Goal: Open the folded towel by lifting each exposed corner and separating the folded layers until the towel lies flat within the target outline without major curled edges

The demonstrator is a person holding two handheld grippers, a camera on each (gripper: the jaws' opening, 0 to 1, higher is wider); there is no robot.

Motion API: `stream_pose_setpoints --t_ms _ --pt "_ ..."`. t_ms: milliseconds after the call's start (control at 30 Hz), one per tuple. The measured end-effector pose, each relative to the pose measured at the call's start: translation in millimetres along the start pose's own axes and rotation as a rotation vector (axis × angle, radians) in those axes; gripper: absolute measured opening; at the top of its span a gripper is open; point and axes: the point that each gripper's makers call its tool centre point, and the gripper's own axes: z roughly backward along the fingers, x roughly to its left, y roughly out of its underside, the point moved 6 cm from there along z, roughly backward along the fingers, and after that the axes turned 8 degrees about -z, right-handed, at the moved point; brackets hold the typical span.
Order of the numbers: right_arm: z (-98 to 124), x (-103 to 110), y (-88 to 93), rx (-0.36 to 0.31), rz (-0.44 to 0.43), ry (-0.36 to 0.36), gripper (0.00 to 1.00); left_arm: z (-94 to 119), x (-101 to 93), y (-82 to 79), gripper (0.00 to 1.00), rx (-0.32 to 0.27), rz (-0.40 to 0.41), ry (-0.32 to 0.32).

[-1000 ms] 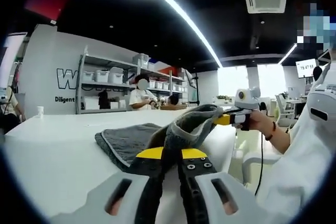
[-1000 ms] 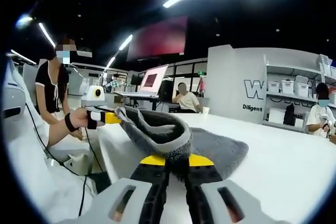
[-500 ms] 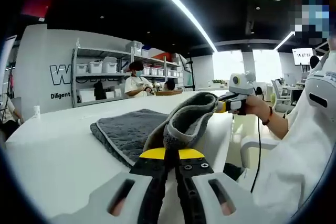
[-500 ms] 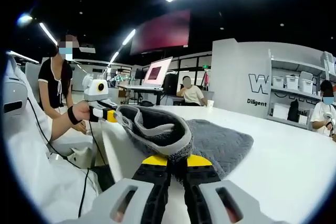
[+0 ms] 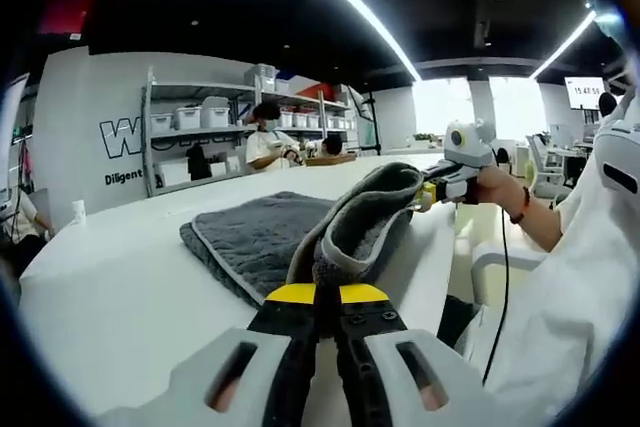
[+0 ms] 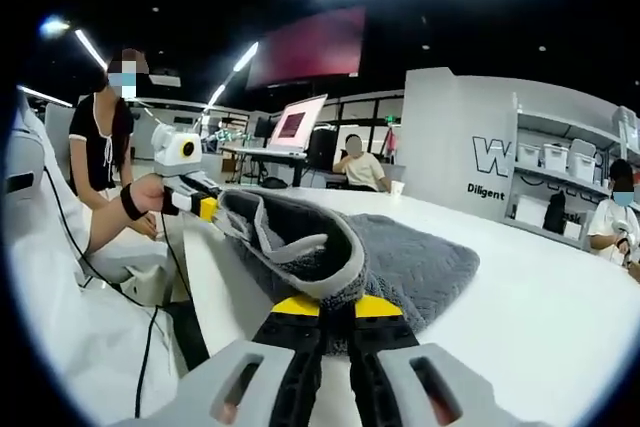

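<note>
Clearly midway: the left gripper, jaws closed, pinches one corner of the grey towel, and the right gripper clamps the other, the top layer lifted in an arch above the white table. Spreading flat remains. No target outline is discernible. Shelving appears leftward; a laptop rightward.

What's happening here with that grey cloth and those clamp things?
A person is holding a two-jaw gripper in each hand and unfolding a grey towel on a white table. The left gripper and the right gripper are each shut on a corner of the same top layer, which hangs lifted between them. The layer beneath lies flat on the table.
</note>
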Motion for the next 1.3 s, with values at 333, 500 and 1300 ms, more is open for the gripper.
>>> stream_pose_setpoints --t_ms 333,500,1300 --pt "-5.3 -1.1 7.9 0.047 0.051 0.022 0.0 -6.3 4.5 6.5 0.02 0.055 0.0 -0.001" --pt "-8.0 -2.8 8.1 0.049 0.042 0.026 0.0 -9.4 8.6 6.7 0.02 0.08 0.002 0.006" --pt "-24.3 -17.0 4.6 0.111 0.059 0.087 0.0 -26.8 25.9 4.0 0.02 0.15 -0.013 -0.01"
